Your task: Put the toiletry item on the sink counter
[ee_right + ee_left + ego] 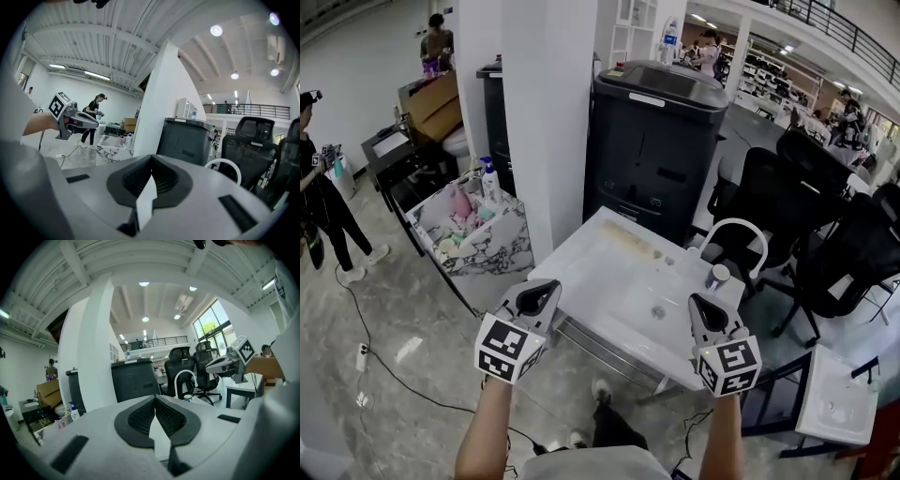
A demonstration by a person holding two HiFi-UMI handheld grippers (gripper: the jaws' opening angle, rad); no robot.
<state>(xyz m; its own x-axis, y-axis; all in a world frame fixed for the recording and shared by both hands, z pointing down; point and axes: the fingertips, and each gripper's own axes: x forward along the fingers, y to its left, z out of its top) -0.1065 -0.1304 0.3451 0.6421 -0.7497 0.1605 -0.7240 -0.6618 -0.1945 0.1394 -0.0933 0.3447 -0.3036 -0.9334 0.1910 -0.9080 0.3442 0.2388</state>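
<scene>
A white sink counter (609,272) with a drain (657,311) and an arched white faucet (741,234) stands in front of me. A small capped jar (717,276) sits next to the faucet. To the left, a marble-patterned box (492,251) holds several toiletries, among them a white pump bottle (490,180). My left gripper (536,300) hovers over the counter's near left corner, jaws shut and empty. My right gripper (705,314) hangs over the near right edge, also shut with nothing in it. The left gripper view shows its pads (143,417) meeting at the tip.
A large black cabinet (661,141) stands behind the counter beside a white pillar (548,112). Black office chairs (806,216) crowd the right. A small white table (839,403) is at the lower right. A person (323,202) stands far left; a cable (384,366) lies on the floor.
</scene>
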